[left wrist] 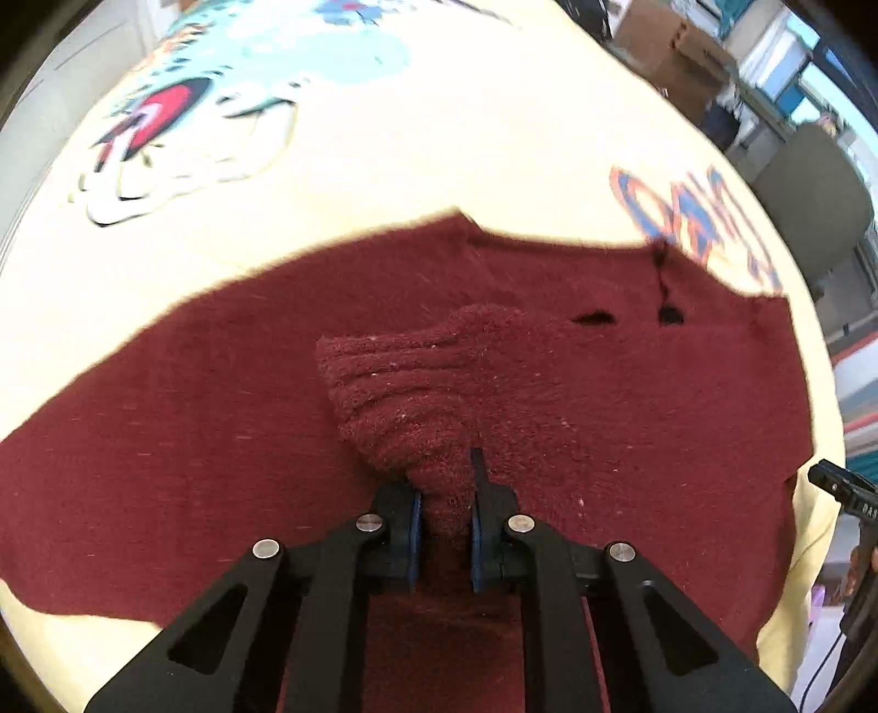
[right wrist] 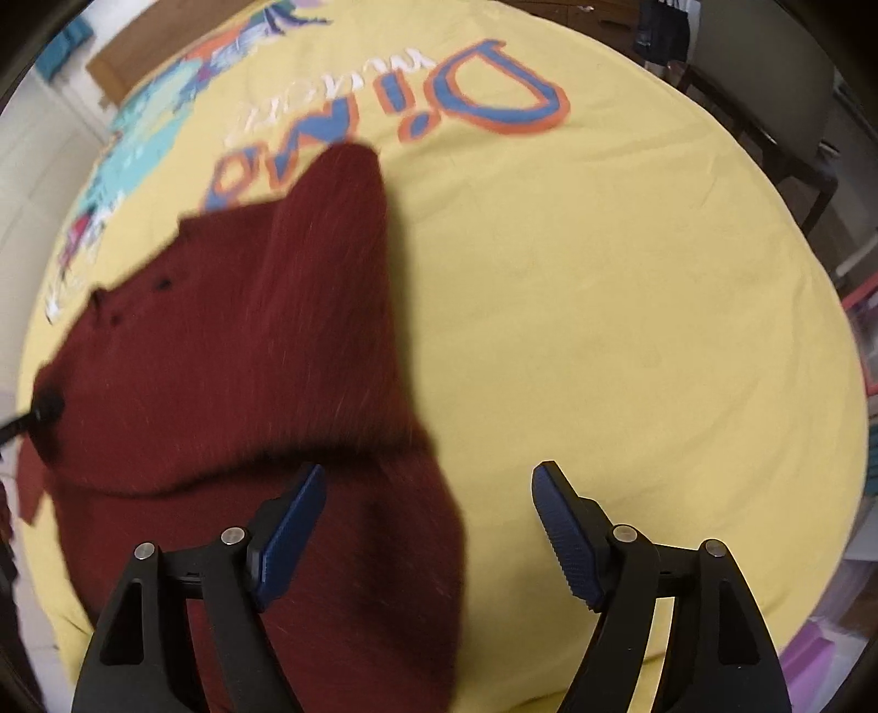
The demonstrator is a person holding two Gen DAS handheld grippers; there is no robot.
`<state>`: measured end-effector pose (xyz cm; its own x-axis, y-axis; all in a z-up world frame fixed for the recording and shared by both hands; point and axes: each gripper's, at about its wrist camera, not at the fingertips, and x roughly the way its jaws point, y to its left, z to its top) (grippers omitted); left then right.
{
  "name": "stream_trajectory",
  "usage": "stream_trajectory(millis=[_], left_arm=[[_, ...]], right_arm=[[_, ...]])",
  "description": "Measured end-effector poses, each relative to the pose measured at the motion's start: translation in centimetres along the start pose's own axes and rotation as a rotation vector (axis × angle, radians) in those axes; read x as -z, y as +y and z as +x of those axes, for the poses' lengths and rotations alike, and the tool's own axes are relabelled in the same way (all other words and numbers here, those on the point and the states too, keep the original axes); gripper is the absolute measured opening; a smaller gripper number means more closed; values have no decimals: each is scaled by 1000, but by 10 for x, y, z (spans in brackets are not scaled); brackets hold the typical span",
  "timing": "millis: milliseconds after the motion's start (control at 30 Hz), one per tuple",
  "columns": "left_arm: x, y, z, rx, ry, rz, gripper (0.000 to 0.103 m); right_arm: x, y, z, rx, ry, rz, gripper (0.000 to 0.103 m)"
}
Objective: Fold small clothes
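A small dark red knitted sweater (left wrist: 230,417) lies spread on a yellow printed cloth (left wrist: 450,142). My left gripper (left wrist: 445,493) is shut on a ribbed cuff of the sweater (left wrist: 395,395) and holds it bunched above the body of the garment. In the right wrist view the sweater (right wrist: 230,351) lies at the left with one sleeve (right wrist: 340,230) folded over it. My right gripper (right wrist: 428,493) is open and empty above the sweater's lower right edge. The left gripper's tip shows at the far left of that view (right wrist: 44,411).
The yellow cloth (right wrist: 603,307) covers the table and carries a cartoon print (left wrist: 181,109) and blue-orange lettering (right wrist: 439,104). A cardboard box (left wrist: 675,49) and a dark chair (left wrist: 812,214) stand beyond the table. Another chair (right wrist: 768,109) stands at the far right.
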<state>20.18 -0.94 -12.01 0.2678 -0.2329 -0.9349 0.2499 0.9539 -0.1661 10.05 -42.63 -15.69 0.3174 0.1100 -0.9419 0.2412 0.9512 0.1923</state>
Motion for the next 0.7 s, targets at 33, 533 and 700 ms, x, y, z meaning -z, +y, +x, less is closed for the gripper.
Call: stream_trajectory(millis=[33,533,700], left_arm=[[0,9,-8,-4,-19,-13,11],[21,15,-11,-109,-75,-21,11],[28,13,-6,-156,-74,15,11]], right_arm=[[-5,2,-1,-6,-8,2,79],[-62,55,62,5,27,-56,19],[-55,55,47,37,-11,-64,16]])
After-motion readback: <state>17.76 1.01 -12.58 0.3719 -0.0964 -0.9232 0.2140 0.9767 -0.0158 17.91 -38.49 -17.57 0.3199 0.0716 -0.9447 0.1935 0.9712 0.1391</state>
